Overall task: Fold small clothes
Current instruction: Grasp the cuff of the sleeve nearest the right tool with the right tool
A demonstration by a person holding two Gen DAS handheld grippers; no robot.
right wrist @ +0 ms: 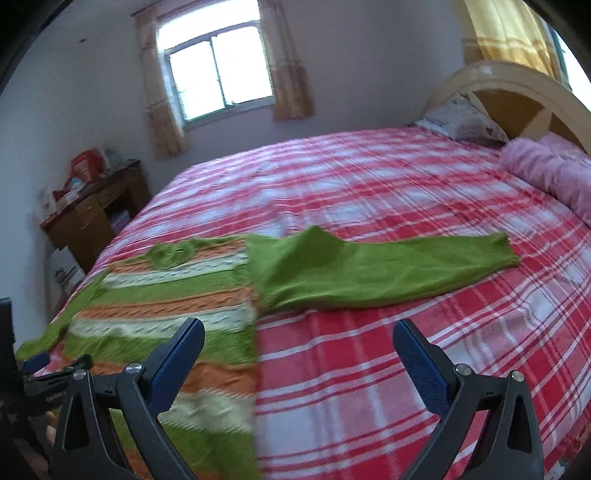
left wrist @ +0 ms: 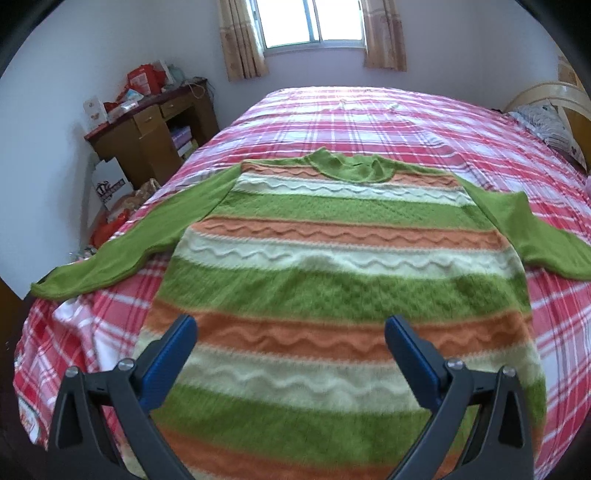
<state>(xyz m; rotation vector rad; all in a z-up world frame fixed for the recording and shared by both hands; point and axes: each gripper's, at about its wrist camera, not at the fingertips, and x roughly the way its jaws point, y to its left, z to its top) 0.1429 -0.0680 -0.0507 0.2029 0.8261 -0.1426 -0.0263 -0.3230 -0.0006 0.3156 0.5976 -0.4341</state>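
A striped sweater (left wrist: 332, 266) in green, orange and cream lies flat on the plaid bed, neck away from me, both green sleeves spread out. My left gripper (left wrist: 290, 332) is open and empty, hovering above the sweater's lower body. My right gripper (right wrist: 298, 339) is open and empty above the sweater's right edge (right wrist: 255, 332), where sweater meets bedspread. The right sleeve (right wrist: 388, 269) lies stretched out to the right, beyond the right gripper. The left gripper (right wrist: 40, 365) also shows at the left edge of the right wrist view.
The bed (left wrist: 369, 122) has a red, pink and white plaid cover. A wooden desk (left wrist: 147, 129) with clutter stands to the left by the wall. A headboard (right wrist: 517, 103), pillow (right wrist: 461, 118) and pink blanket (right wrist: 550, 173) are at the right. A window (left wrist: 310, 22) is behind.
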